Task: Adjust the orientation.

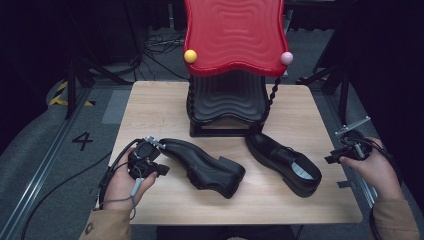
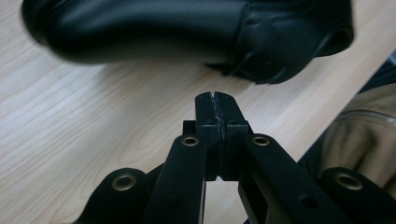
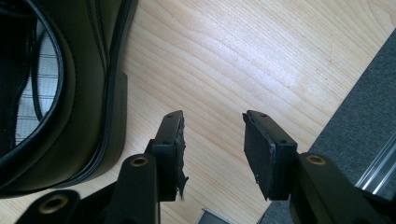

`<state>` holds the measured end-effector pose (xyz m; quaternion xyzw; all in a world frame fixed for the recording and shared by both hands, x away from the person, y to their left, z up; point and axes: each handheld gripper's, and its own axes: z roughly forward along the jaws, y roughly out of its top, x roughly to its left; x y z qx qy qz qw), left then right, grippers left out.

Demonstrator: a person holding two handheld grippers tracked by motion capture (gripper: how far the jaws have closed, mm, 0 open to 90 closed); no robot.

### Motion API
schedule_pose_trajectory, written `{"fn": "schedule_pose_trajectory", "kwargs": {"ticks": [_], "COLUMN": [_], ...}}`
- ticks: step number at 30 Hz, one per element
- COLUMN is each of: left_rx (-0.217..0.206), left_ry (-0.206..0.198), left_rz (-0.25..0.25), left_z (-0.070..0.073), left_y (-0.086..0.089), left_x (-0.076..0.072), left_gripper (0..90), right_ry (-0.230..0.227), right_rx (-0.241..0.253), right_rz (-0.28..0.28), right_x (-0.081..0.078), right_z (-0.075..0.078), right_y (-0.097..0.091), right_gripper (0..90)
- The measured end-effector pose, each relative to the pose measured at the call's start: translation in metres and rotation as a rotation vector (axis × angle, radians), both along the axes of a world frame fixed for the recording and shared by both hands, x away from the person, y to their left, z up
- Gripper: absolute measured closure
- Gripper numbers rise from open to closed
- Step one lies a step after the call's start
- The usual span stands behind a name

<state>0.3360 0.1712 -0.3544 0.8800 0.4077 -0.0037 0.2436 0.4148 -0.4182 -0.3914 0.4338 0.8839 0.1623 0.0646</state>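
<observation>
Black leather dress shoes lie on the wooden table (image 1: 150, 100) before a red-topped shoe rack (image 1: 230, 75), whose shelves look bare: racking appears still undone. High view: left shoe (image 1: 202, 167), right shoe (image 1: 285, 162). Left gripper view: left gripper (image 2: 216, 100), jaws pressed together, empty, near the shoe. Right gripper view: right gripper (image 3: 212, 133), jaws spread, empty, beside the other shoe's heel.

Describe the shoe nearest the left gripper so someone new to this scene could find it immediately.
Start at the red-topped rack at the table's far side. Two black shoes lie in front of it. The left shoe lies tipped on its side beside the shut left gripper; the right shoe sits upright, showing its pale insole.
</observation>
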Motion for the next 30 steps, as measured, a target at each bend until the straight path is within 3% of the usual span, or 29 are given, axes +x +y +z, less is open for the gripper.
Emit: {"fn": "schedule_pose_trajectory", "kwargs": {"ticks": [6,14,19,30], "left_rx": [0.02,0.008,0.006,0.039], "left_ry": [0.002,0.011,0.01,0.015], "left_rz": [-0.049,-0.106,-0.153,-0.236], "left_z": [0.005,0.013,0.019,0.013], "left_y": [-0.018,-0.04,-0.063,-0.1], "left_x": [0.005,0.013,0.021,0.038], "left_gripper": [89.8,89.9,89.9,89.9], "right_ry": [0.01,0.013,0.018,0.028], "right_rx": [0.001,0.005,0.003,0.013], "right_rz": [-0.006,-0.007,0.002,-0.006], "right_x": [-0.002,-0.004,-0.004,-0.009], "right_z": [-0.002,-0.003,-0.005,-0.008], "right_y": [-0.002,-0.003,-0.002,-0.007], "right_gripper": [58.7,58.7,58.9,58.8]}}
